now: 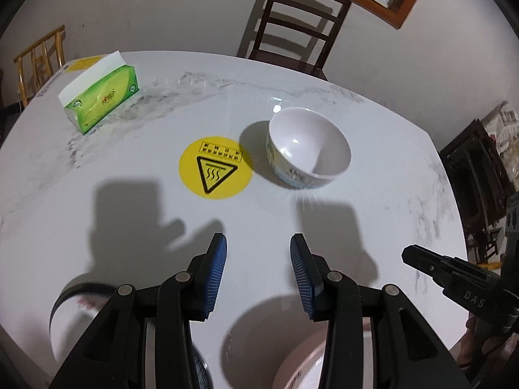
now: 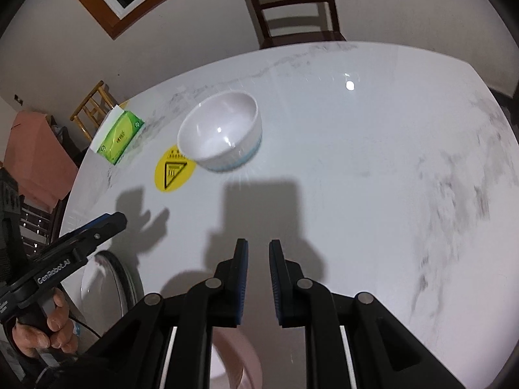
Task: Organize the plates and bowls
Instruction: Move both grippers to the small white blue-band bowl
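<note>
A white bowl [image 1: 309, 147] with a blue-patterned outside stands upright on the marble table, beside a yellow round warning sticker [image 1: 215, 167]; it also shows in the right wrist view [image 2: 222, 131]. My left gripper [image 1: 258, 253] is open and empty, above the table short of the bowl. My right gripper [image 2: 258, 253] is open with a narrow gap, empty, also short of the bowl. A pinkish bowl [image 1: 301, 359] sits below the left gripper, partly hidden; it also shows below the right gripper [image 2: 236, 359]. A dark-rimmed white plate [image 1: 65, 317] lies at the near left [image 2: 103, 285].
A green tissue box [image 1: 102, 97] lies at the far left of the table [image 1: 389, 162]. A dark wooden chair [image 1: 298, 22] stands behind the far edge. A light wooden chair [image 2: 94, 107] and dark furniture [image 1: 476, 175] stand off the table's sides.
</note>
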Tool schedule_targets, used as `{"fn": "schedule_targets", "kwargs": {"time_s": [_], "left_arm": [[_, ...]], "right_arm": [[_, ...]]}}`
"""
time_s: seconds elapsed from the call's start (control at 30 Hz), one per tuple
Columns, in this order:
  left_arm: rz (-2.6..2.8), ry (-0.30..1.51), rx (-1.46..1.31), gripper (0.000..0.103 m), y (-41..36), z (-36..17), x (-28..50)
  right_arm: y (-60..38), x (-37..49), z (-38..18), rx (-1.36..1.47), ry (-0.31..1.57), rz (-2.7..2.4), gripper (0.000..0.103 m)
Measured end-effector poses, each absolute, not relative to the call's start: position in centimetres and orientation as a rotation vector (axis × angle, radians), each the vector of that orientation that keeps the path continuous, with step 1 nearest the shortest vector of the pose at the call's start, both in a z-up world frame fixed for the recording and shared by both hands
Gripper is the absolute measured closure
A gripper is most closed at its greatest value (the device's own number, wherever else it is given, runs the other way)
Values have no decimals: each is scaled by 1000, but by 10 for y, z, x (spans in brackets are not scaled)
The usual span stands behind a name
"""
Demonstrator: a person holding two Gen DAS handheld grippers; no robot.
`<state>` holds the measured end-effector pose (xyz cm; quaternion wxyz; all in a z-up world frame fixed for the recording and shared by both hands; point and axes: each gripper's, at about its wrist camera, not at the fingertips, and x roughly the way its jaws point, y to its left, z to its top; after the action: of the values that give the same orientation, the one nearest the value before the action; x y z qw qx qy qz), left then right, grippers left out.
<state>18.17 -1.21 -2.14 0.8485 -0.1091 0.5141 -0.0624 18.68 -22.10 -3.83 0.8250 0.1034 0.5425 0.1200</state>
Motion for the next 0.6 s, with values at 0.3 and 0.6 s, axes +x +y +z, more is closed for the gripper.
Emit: {"fn": "schedule_targets", "kwargs": {"time_s": [0.3, 0.6], "left_arm": [[-155, 1089, -327, 66, -10, -30, 235], [-171, 1105, -366, 66, -18, -39, 279]], "right_arm": [[-227, 248, -43, 259, 1136, 300, 88], [-211, 302, -54, 272, 1156, 302, 88]]}}
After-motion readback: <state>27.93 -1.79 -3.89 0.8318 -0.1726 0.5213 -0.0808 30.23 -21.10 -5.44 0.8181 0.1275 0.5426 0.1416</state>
